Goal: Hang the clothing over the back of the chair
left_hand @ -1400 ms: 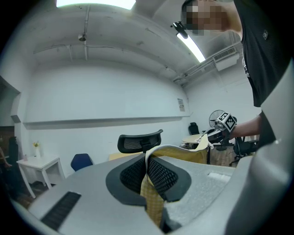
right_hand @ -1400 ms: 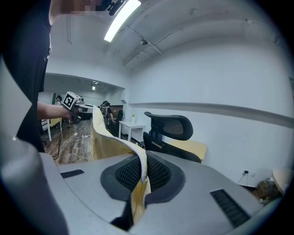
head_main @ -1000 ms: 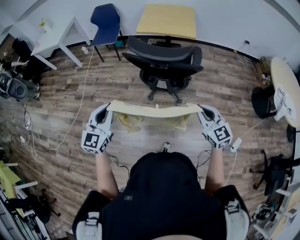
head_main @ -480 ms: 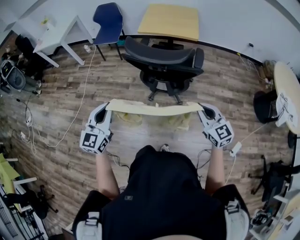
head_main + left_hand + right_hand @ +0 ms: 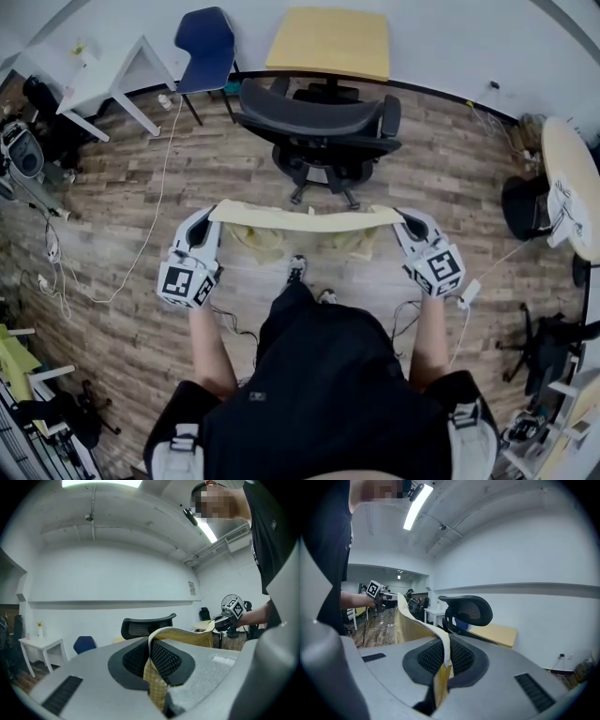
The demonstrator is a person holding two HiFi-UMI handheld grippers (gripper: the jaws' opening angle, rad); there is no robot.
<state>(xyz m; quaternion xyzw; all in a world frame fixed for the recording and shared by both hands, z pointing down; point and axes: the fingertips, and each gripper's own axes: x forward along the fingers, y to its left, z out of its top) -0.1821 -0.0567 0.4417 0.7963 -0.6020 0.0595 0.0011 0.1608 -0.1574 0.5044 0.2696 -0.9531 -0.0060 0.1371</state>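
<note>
The person stands on the wooden floor with a pale yellow garment stretched out in front of them. The left claw is clenched on one end of its top edge and the right claw on the other. From overhead that edge is a nearly straight band between the two claws, with the rest of the cloth hanging below it in loose folds. One shoe shows just under the garment.

The black office chair stands beyond the garment, clear of it. The cloth touches no part of the chair. Behind the chair are a yellow-topped counter against the wall, a blue chair to its left, and a white counter further left.

The head view only shows the claws from behind. The left gripper view shows what it cannot: the two dark mesh pads are pressed together on the fabric, which has a fine check. The cloth rises from between them and runs off towards the other claw. The right gripper view shows the same pinch from the far side, with a whitish hem folded over the pads. The chair's mesh headrest sits at eye level behind the cloth, where the overhead view flattens it.
</note>
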